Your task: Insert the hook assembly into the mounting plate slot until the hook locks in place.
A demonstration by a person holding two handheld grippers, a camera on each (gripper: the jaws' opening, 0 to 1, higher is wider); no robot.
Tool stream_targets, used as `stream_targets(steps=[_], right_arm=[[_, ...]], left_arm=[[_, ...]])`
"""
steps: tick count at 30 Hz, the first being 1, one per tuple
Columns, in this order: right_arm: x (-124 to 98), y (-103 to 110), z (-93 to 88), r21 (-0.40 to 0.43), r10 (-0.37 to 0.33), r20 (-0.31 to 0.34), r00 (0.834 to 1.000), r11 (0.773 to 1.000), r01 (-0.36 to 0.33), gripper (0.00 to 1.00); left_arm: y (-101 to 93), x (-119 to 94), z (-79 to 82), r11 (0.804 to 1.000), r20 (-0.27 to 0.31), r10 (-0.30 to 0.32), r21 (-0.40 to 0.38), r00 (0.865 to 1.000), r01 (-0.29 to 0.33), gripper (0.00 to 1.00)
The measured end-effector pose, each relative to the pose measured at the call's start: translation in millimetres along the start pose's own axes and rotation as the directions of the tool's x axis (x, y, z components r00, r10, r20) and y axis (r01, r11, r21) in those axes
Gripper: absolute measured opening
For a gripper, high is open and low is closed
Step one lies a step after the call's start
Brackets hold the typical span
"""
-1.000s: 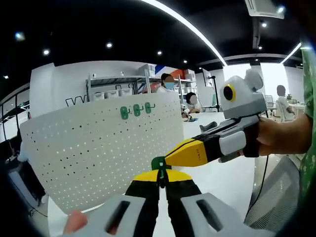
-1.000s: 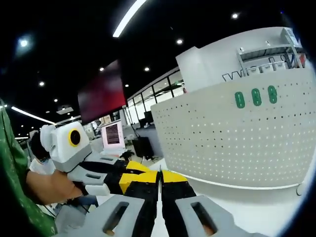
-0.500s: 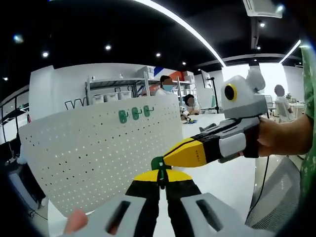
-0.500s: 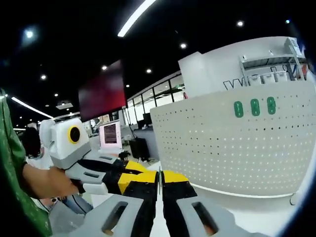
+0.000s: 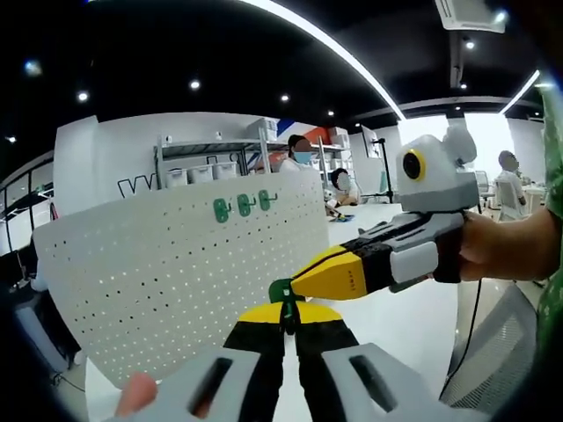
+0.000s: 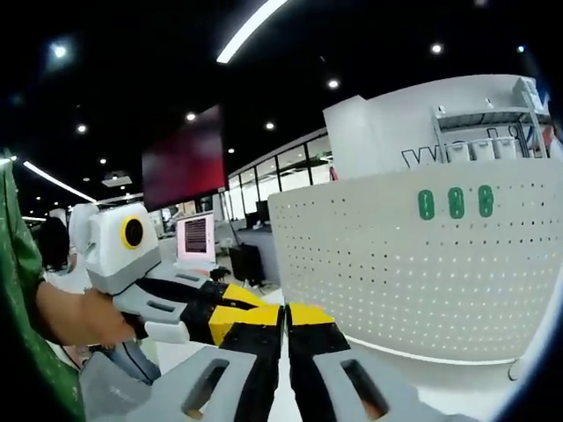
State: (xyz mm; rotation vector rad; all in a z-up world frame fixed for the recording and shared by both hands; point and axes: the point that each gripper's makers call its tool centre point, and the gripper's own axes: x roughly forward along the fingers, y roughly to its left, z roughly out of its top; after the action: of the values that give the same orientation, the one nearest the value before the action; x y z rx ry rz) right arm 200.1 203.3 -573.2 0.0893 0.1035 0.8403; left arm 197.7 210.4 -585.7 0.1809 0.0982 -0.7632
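The insertion is not yet made. A small green hook assembly [image 5: 282, 290] is pinched at the tips of the left tool [image 5: 288, 318], whose yellow-and-black jaws are pressed together on it. The right tool [image 5: 303, 278] comes in from the right with its yellow tip touching the same piece; in the right gripper view its own jaws [image 6: 286, 318] stand pressed together, and I cannot tell whether they hold anything. The mounting plate [image 5: 176, 272] stands upright beyond, apart from the hook: a white, slightly curved sheet with a regular grid of small holes, matte and rigid-looking. Three green hooks [image 5: 242, 206] already sit in a row near its top edge. Left to do, by my judgement: carry the piece to the plate, seat it and lock it.
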Motion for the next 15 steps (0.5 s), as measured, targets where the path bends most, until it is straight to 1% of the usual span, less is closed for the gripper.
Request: stream_targets(steps=[3,6,9,15], right_arm=[[0,-4,4.3,-0.005,-0.007,0.007,1.000,1.000,0.008,0.02],[-1,-7,9.3,-0.008,-0.018,0.022,1.000,1.000,0.018,0.07],[-5,-11,14.7,-0.010,-0.029,0.036,0.999,1.000,0.030,0.08],[-13,-22,19.4,-0.065,-0.080,0.040,0.996,0.994,0.083,0.11]], left_arm=[[0.1,3,4.4,1.000,0.007,0.003,0.003,1.000,-0.003,0.03],[1.8,7,7.3,1.000,0.007,0.012,0.010,1.000,-0.012,0.03],[4.8,11,10.3,1.000,0.011,0.023,0.007,1.000,-0.023,0.03],[11.4,16,16.6,0.998,0.023,0.056,0.004,0.998,-0.056,0.03]])
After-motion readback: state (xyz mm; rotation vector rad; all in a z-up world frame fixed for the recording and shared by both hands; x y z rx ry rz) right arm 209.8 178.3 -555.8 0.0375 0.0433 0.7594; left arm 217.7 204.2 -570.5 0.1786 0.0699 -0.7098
